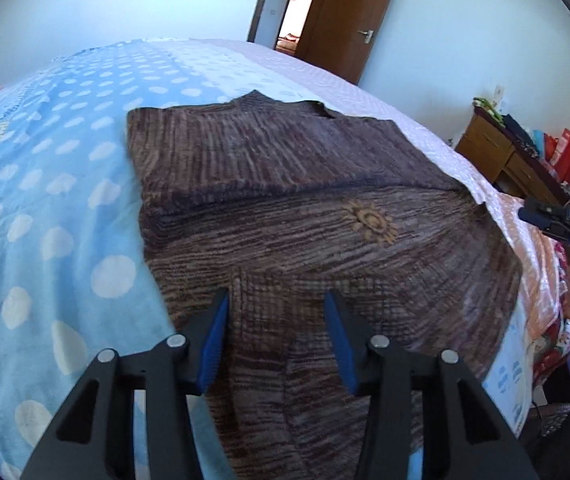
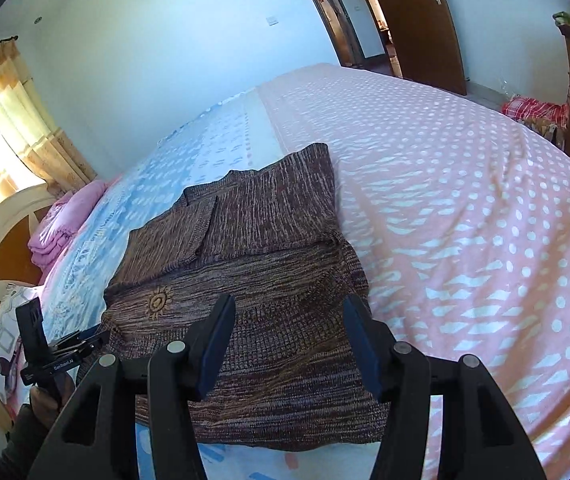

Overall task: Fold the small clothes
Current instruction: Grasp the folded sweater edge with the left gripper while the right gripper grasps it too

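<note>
1. Sweater (image 1: 305, 208) lies flat on the bed (image 1: 53, 184), partly folded, sleeves tucked in (judging by the overlapping panels).
2. Left gripper (image 1: 277, 332) and right gripper (image 2: 289, 344) hover over its near hem, jaws apart, empty.
3. Next likely: pinch the hem and fold it toward the collar; open bedding surrounds.

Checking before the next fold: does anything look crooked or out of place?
Nothing stands out. The brown sweater lies flat on the bed, sleeves folded across its upper part. Both tongs are open above its near hem.
</note>
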Tool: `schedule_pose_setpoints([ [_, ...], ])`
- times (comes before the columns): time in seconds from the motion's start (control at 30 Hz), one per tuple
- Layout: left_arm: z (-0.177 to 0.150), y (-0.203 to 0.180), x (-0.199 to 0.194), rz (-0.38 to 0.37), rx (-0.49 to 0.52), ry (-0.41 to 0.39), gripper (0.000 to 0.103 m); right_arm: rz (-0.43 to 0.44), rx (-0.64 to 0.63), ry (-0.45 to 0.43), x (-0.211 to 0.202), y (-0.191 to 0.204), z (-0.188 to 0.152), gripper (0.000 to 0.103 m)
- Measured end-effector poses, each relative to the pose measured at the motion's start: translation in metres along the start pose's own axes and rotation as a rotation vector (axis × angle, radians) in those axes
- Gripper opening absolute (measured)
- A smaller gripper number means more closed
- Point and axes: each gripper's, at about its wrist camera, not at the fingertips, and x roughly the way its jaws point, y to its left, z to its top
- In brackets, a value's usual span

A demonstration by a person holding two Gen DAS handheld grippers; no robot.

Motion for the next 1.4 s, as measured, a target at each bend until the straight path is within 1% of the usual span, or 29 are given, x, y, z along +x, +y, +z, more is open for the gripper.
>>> schedule_pose_setpoints([
  [0.03, -0.001, -0.002, 0.001, 0.013, 0.000, -0.003, 0.031, -0.007, 0.001, -0.002, 0.000, -0.001, 0.000, 0.057],
  [0.07, -0.002, -0.002, 0.002, 0.026, 0.003, -0.003, 0.024, -0.018, 0.003, -0.007, -0.002, -0.004, 0.000, 0.057],
  [0.1, -0.003, -0.004, 0.002, 0.037, 0.009, -0.001, 0.019, -0.030, 0.006, -0.013, -0.003, -0.007, 0.000, 0.057],
  [0.13, -0.002, -0.004, 0.002, 0.030, 0.007, -0.003, 0.014, -0.041, 0.008, -0.017, -0.004, -0.010, 0.002, 0.057],
  [0.17, -0.001, -0.003, 0.002, 0.020, -0.001, -0.005, 0.013, -0.062, 0.010, -0.026, -0.007, -0.016, 0.004, 0.057],
  [0.27, -0.004, -0.001, -0.001, 0.015, -0.035, -0.024, 0.012, -0.124, -0.020, -0.054, -0.019, -0.025, 0.009, 0.057],
  [0.3, -0.004, 0.000, -0.002, 0.012, -0.043, -0.031, 0.012, -0.126, -0.030, -0.050, -0.020, -0.026, 0.010, 0.057],
  [0.37, -0.004, 0.004, -0.007, -0.011, -0.070, -0.053, 0.012, -0.111, -0.068, -0.014, -0.018, -0.027, 0.010, 0.057],
  [0.43, -0.004, 0.006, -0.008, -0.027, -0.087, -0.061, 0.012, -0.117, -0.120, 0.021, -0.009, -0.024, 0.008, 0.057],
  [0.57, -0.003, 0.001, 0.001, -0.013, -0.056, -0.021, 0.014, -0.143, -0.269, 0.087, 0.026, -0.005, 0.000, 0.057],
  [0.6, -0.002, -0.001, 0.001, -0.007, -0.046, -0.020, 0.017, -0.147, -0.296, 0.097, 0.036, -0.001, -0.002, 0.057],
  [0.63, -0.001, -0.002, 0.002, -0.007, -0.039, -0.018, 0.026, -0.154, -0.319, 0.105, 0.043, 0.003, -0.003, 0.057],
  [0.67, -0.001, -0.002, 0.002, -0.014, -0.039, -0.014, 0.031, -0.171, -0.353, 0.116, 0.054, 0.007, -0.004, 0.057],
  [0.7, 0.000, -0.002, 0.003, -0.018, -0.037, -0.013, 0.039, -0.191, -0.379, 0.122, 0.062, 0.011, -0.005, 0.057],
  [0.73, 0.000, -0.003, 0.003, -0.016, -0.033, -0.014, 0.039, -0.202, -0.400, 0.128, 0.069, 0.013, -0.007, 0.057],
  [0.77, -0.001, -0.004, 0.003, -0.008, -0.027, -0.016, 0.038, -0.207, -0.421, 0.139, 0.076, 0.015, -0.009, 0.057],
  [0.8, -0.001, -0.006, 0.003, -0.001, -0.018, -0.018, 0.034, -0.220, -0.438, 0.143, 0.081, 0.017, -0.012, 0.056],
  [0.83, -0.002, -0.007, 0.003, 0.015, -0.011, -0.024, 0.017, -0.230, -0.450, 0.132, 0.081, 0.018, -0.014, 0.044],
  [0.87, -0.002, -0.007, 0.002, 0.018, -0.010, -0.026, 0.011, -0.222, -0.456, 0.120, 0.079, 0.020, -0.015, 0.032],
  [0.9, -0.003, -0.007, 0.002, 0.016, -0.014, -0.028, 0.012, -0.225, -0.456, 0.118, 0.077, 0.020, -0.015, 0.015],
  [0.93, -0.003, -0.007, 0.000, 0.015, -0.019, -0.037, 0.011, -0.242, -0.457, 0.111, 0.074, 0.021, -0.016, 0.015],
  [0.97, -0.003, -0.007, -0.001, 0.016, -0.020, -0.043, 0.011, -0.239, -0.447, 0.098, 0.068, 0.020, -0.016, 0.013],
  [1.03, -0.005, -0.009, -0.011, 0.012, -0.029, -0.080, 0.010, -0.228, -0.417, 0.082, 0.058, 0.019, -0.016, 0.009],
  [1.1, -0.006, -0.007, -0.018, 0.003, -0.059, -0.110, 0.010, -0.214, -0.388, 0.056, 0.044, 0.020, -0.015, 0.008],
  [1.2, -0.005, -0.001, -0.032, 0.006, -0.136, -0.153, 0.010, -0.172, -0.315, 0.001, 0.019, 0.020, -0.009, 0.008],
  [1.27, -0.003, 0.000, -0.040, 0.008, -0.167, -0.180, 0.010, -0.159, -0.278, -0.024, 0.010, 0.020, -0.004, 0.008],
  [1.33, 0.002, -0.003, -0.051, 0.020, -0.181, -0.215, 0.010, -0.154, -0.247, -0.054, 0.002, 0.023, 0.002, 0.008],
  [1.4, 0.006, -0.004, -0.058, 0.044, -0.176, -0.234, 0.010, -0.155, -0.243, -0.086, -0.006, 0.028, 0.007, 0.008],
])
